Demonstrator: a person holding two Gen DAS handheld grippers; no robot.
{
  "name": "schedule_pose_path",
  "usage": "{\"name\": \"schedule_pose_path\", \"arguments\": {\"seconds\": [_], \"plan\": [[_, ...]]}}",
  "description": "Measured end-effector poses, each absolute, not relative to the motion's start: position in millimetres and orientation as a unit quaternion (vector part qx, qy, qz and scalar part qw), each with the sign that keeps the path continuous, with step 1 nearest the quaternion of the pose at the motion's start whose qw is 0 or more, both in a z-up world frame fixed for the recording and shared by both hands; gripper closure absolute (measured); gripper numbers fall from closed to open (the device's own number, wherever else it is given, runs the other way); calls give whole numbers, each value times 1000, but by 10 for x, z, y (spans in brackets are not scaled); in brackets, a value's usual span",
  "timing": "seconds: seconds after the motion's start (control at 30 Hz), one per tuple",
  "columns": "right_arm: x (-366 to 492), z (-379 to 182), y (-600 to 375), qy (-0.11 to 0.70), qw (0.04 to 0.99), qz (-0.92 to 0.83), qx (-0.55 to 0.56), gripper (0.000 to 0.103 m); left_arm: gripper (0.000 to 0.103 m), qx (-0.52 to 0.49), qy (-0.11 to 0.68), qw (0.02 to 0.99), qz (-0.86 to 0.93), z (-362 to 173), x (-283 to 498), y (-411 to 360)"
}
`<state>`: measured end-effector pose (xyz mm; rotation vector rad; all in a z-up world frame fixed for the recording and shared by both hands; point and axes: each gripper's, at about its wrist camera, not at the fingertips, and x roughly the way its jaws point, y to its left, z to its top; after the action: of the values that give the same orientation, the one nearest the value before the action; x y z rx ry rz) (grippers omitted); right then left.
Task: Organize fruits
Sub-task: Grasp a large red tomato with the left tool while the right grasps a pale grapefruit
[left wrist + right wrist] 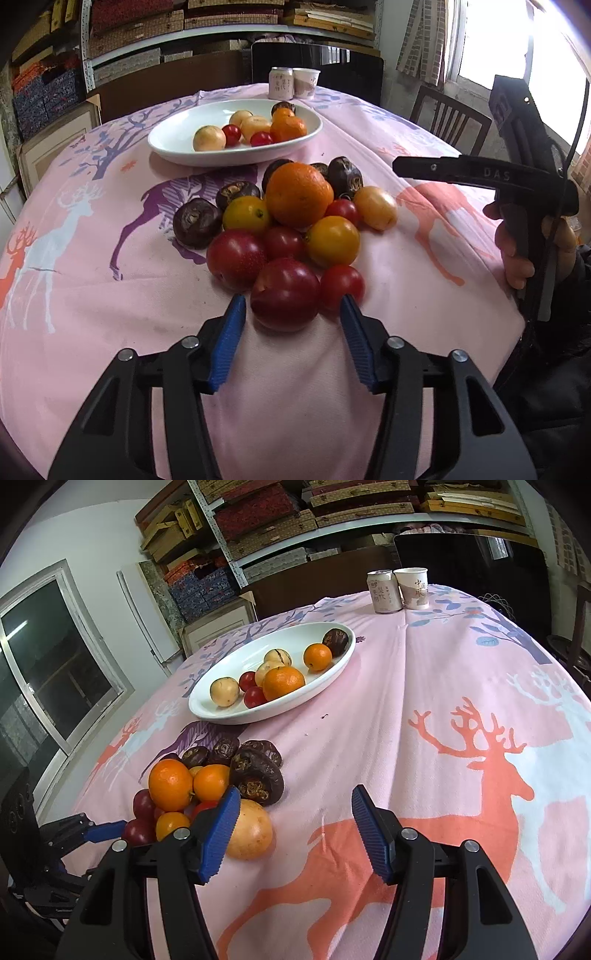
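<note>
A white oval ceramic dish [173, 142] stands on a pink cotton tablecloth printed with deer [92, 288] and serves as the landmark. In it lie three pale yellow round fruits, two small red cherry tomatoes, two orange mandarins and one dark brown water chestnut [335, 641] at its far end. Beyond the dish a pale drink can [383, 590] and a white paper cup [413, 587] stand side by side, touching or nearly so.

On the near side of the dish a loose pile of fruit rests on the cloth: a large round orange [298, 194] on top, several dark brown water chestnuts on the side towards the dish, yellow-orange tomatoes, small red cherry tomatoes, and dark red plums farthest from the dish. A pale yellow-brown round fruit [249, 830] lies at the pile's edge.

The left gripper [291, 308], black with blue ribbed pads, is set around the nearest dark red plum [285, 293], the pile's fruit farthest from the dish. Its jaws stand partly apart with the plum between the tips; a narrow gap shows at each pad, so no squeeze is visible.

The right gripper [291, 823] is half open over bare cloth, holding nothing, its left pad just in front of the yellow-brown fruit. A person's hand [517, 251] grips its black handle.
</note>
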<state>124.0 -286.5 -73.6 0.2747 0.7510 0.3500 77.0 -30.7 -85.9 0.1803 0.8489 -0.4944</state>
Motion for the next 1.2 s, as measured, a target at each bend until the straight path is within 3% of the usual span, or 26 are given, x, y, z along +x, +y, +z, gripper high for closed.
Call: {"name": "schedule_pose_path", "arguments": {"seconds": [0.2, 0.27, 0.3, 0.33, 0.37, 0.43, 0.47, 1.03, 1.2], "plan": [[1223, -741, -2812, 366, 905, 179, 119, 40, 49, 67, 406, 878, -245, -907, 874, -315], [1208, -741, -2741, 370, 904, 189, 101, 40, 37, 65, 414, 874, -246, -919, 904, -309], [1187, -739, -2691, 371, 903, 197, 88, 40, 37, 63, 415, 873, -247, -921, 910, -305], [1166, -738, -2628, 372, 903, 205, 70, 40, 39, 64, 413, 874, -248, -916, 904, -306], [1136, -734, -2565, 371, 903, 211, 52, 40, 51, 65, 407, 876, -251, -909, 882, -306], [1071, -729, -2463, 367, 903, 222, 22, 40, 63, 65, 398, 880, -251, -901, 850, -290], [1056, -725, -2439, 367, 902, 227, 15, 40, 65, 56, 399, 880, -252, -900, 852, -260], [1093, -766, -2331, 390, 893, 225, -9, 40, 64, 30, 376, 895, -238, -830, 819, -145], [1135, -799, -2300, 402, 890, 214, -14, 46, 64, 32, 377, 894, -238, -838, 817, -152]]}}
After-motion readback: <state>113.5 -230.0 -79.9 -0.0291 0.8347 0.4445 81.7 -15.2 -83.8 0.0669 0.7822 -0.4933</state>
